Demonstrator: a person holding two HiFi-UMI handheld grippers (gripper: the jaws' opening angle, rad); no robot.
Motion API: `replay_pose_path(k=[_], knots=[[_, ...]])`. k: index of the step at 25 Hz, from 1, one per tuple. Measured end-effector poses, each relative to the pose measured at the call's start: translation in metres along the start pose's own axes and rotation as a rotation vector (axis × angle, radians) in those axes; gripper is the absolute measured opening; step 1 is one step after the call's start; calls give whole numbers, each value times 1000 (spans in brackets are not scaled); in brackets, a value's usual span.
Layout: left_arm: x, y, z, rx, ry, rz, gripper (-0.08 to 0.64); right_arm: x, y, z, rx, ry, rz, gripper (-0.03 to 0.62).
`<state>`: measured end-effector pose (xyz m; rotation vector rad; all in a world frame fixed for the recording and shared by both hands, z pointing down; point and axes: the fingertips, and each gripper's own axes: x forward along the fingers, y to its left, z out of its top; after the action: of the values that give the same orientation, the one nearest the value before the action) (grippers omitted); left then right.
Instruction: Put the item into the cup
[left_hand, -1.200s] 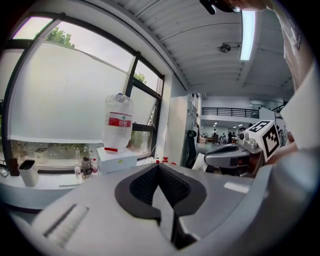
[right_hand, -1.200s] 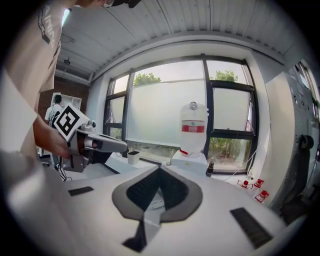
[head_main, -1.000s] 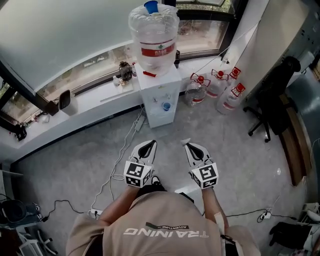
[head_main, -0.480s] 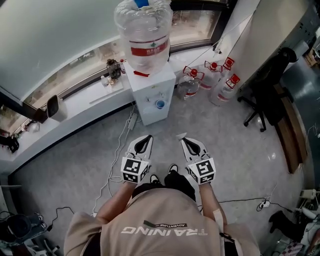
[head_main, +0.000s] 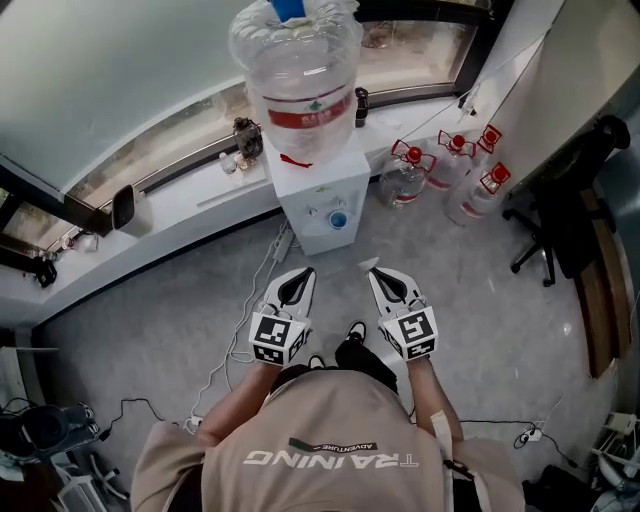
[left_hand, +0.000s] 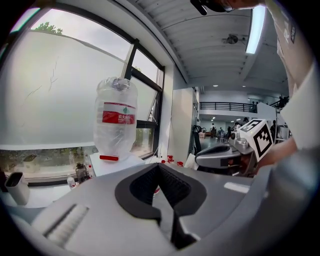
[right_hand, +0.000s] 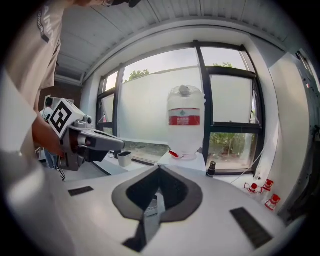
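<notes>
A person is standing on the grey floor (head_main: 150, 320) facing a white water dispenser (head_main: 322, 195) that is carrying a large clear bottle (head_main: 297, 70) with a red label. The person is holding both grippers level in front of the body, side by side and apart, pointing at the dispenser.

The left gripper (head_main: 302, 278) is showing its jaws pressed together at the tips, gripping nothing. The right gripper (head_main: 380, 277) is showing the same: tips meeting, nothing between them.

A dark cup-shaped container (head_main: 126, 207) is standing on the window sill (head_main: 190, 205), well to the left of the dispenser; whether it is the task's cup cannot be told. The item cannot be made out in any view.

Three handled water jugs (head_main: 450, 170) are standing on the floor right of the dispenser, and a white cable (head_main: 245, 310) is trailing from its base.
</notes>
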<state>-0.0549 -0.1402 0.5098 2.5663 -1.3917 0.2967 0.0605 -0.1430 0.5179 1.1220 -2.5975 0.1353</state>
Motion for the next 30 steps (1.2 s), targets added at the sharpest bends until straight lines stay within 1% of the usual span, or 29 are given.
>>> replay_pose_path(k=[4,9,12,16,20,23,25,28,30], knots=[[33,3,13,-7,0,35,8,17,-29,0,7,-1,49,11],[61,14,18,-77,1,112,8,34,-50,-7,21,14,123,11],[72,21,16,-82,15,132,8,49,-59,-13,16,29,156,11],[79,37,7,-75,45,151,8,67,-66,-16,24,37,165,11],[89,52,3,-70,52,125,8,86,-67,-22,17,80,157,11],[99,63,-2,-79,47,92,8,102,-65,-28,-11,110,142,11],[106,68,-2,-70,43,60,8,110,-64,-29,-23,127,130,11],[115,76,-2,-64,37,10,8,122,-66,-29,-23,153,97,11],[120,85,-8,-73,42,-8,8,132,-68,-28,-9,163,70,11]])
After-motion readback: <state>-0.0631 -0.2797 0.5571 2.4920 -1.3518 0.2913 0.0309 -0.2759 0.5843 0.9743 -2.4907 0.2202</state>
